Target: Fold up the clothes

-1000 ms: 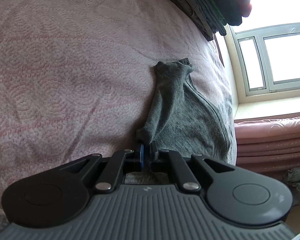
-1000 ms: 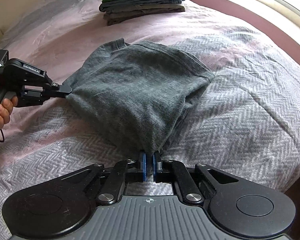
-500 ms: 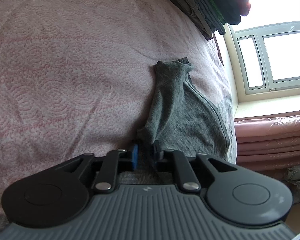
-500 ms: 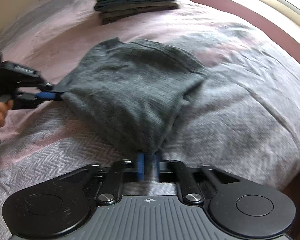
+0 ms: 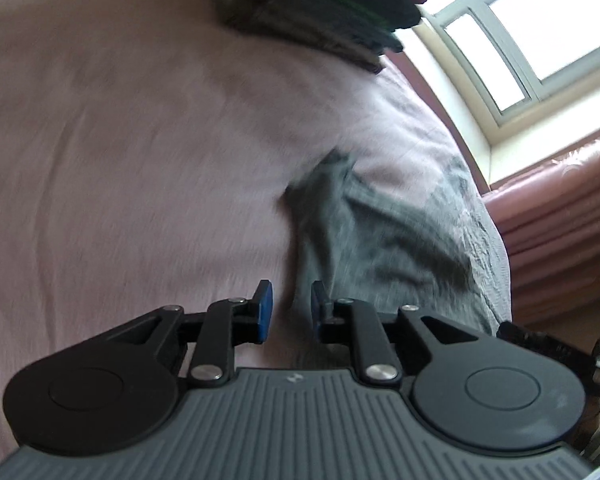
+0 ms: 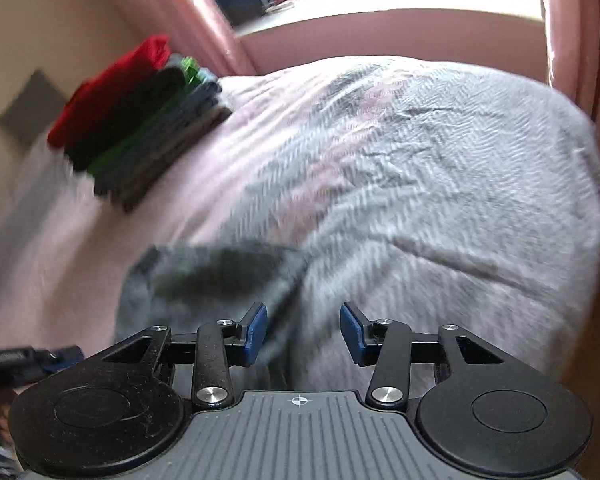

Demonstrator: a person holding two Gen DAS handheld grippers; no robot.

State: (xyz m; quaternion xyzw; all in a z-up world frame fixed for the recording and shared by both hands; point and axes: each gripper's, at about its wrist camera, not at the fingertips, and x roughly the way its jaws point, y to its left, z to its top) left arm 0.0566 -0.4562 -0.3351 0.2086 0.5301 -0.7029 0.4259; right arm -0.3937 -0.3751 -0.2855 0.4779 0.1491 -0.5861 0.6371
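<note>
A folded grey garment lies on the pink bedspread, blurred by motion. My left gripper is open at the garment's near edge, with nothing between its blue pads. In the right wrist view the same grey garment lies just beyond my right gripper, which stands open and holds nothing. The left gripper's tip shows at that view's lower left edge.
A stack of folded clothes, red on top, then black, green and grey, sits at the far side of the bed. The same stack fills the left view's top. A window and pink curtains stand to the right.
Both grippers went from shut on the grey garment to open and let it go. Both cameras swung and drew back, so the garment now lies loose on the bed.
</note>
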